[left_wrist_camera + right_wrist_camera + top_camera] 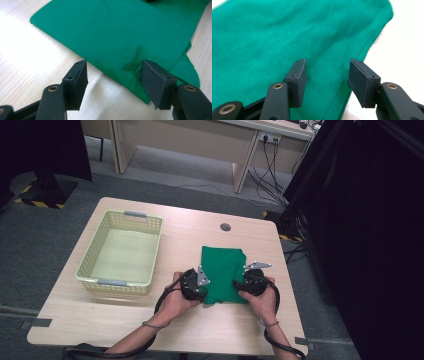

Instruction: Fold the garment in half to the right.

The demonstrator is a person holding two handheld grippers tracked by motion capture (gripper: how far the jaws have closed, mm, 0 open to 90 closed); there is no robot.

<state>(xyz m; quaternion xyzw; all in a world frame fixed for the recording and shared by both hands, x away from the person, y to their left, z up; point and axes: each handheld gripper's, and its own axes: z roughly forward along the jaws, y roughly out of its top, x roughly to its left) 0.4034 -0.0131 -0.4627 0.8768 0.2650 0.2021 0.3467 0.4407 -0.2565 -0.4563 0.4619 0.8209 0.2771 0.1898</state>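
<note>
Green cloth [222, 272] between 2 hand-held grippers

Left tool [196, 287], right tool [248, 284]: jaws apart, angled down.

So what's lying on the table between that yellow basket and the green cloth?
Nothing: in the high view, only bare wooden table separates the basket from the green cloth.

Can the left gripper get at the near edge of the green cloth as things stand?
Probably yes: the left gripper stands open right at the green cloth, its near edge running between the jaws, with bare table beside it and nothing in between.
</note>
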